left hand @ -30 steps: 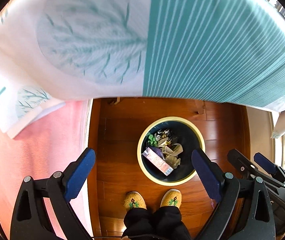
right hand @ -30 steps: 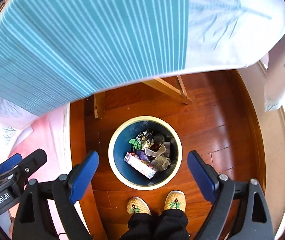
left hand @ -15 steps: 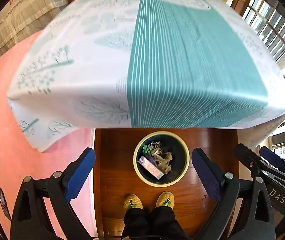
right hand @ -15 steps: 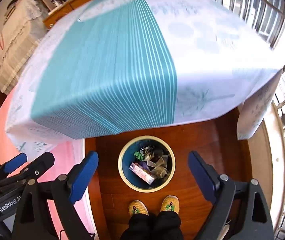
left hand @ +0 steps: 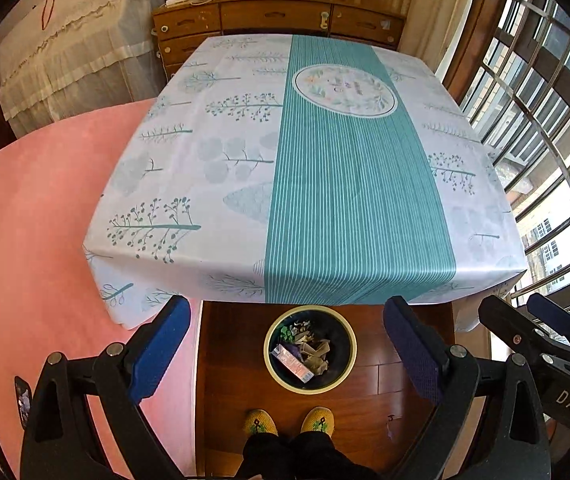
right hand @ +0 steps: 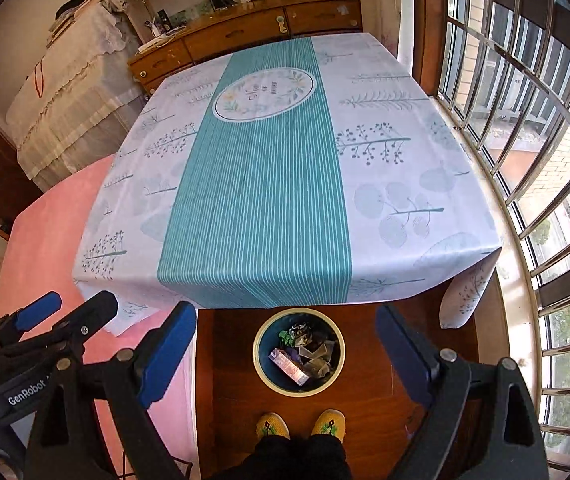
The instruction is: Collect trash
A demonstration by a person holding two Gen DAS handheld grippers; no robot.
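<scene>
Since a second ago both views have lifted: the table then filled only the top of the frame as a blurred overhang, and now its whole top shows, the trash bin (left hand: 310, 349) sitting smaller and lower in the picture.

One table (left hand: 325, 168) stands in the middle of the frame, covered by one tablecloth (right hand: 385, 168) with a teal striped band and a round emblem. One bin, dark inside with a pale rim, rests on the wood floor (left hand: 369, 404) just below the table's near edge. In it lie several crumpled scraps — one pink carton (right hand: 289, 367), a green bit and some tan paper; an exact count is not readable. Two yellow slippers (right hand: 300, 424) show at the bottom centre.

Two grippers appear. The left gripper (left hand: 287, 354) has its blue pads spread wide and holds nothing; the bin shows between them, far beneath. The right gripper (right hand: 287, 354) is likewise spread and empty — the bin again framed between its fingers, near the lower centre.
</scene>
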